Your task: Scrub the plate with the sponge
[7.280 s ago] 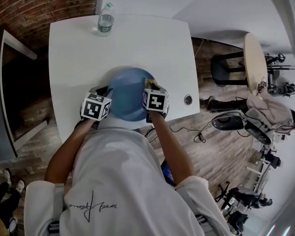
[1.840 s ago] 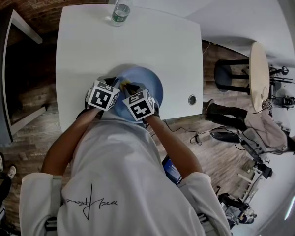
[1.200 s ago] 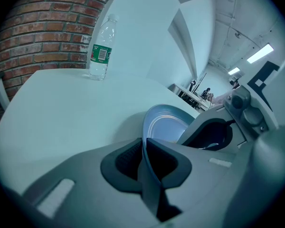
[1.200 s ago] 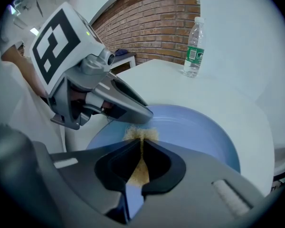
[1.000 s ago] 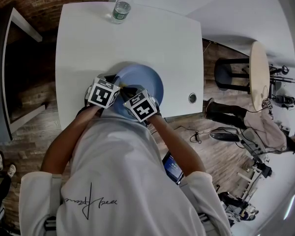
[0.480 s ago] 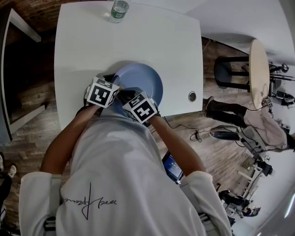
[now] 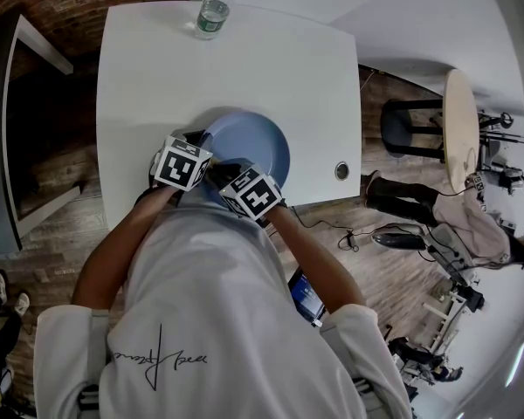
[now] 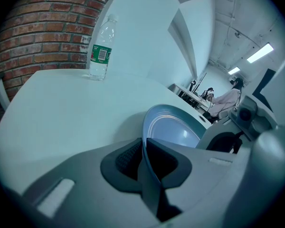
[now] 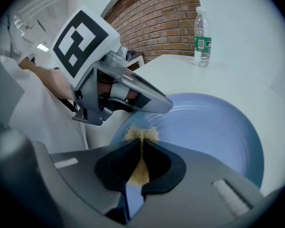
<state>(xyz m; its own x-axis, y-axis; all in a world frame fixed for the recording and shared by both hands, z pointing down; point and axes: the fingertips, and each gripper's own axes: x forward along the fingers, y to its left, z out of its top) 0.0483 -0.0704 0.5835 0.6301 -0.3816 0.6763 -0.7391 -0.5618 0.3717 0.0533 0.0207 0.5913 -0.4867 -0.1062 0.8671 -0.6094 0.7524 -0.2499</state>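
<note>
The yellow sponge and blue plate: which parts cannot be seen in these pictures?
Yellow sponge: right gripper view, mostly hidden inside the right gripper; head view, under that gripper.
Round blue plate: head view, near edge under the left gripper and the right one.
Clear plastic water bottle: label print too small everywhere.

Your round blue plate (image 7: 255, 140) is clamped by its left rim. Your squashed tan fibrous sponge (image 9: 141, 134) touches its inner face.

The head view looks steeply down over the table (image 7: 157, 85). Both gripper views skim low and close, sharing the plate (image 7: 253, 142), with the bottle (image 7: 213, 11) at twelve o'clock.
</note>
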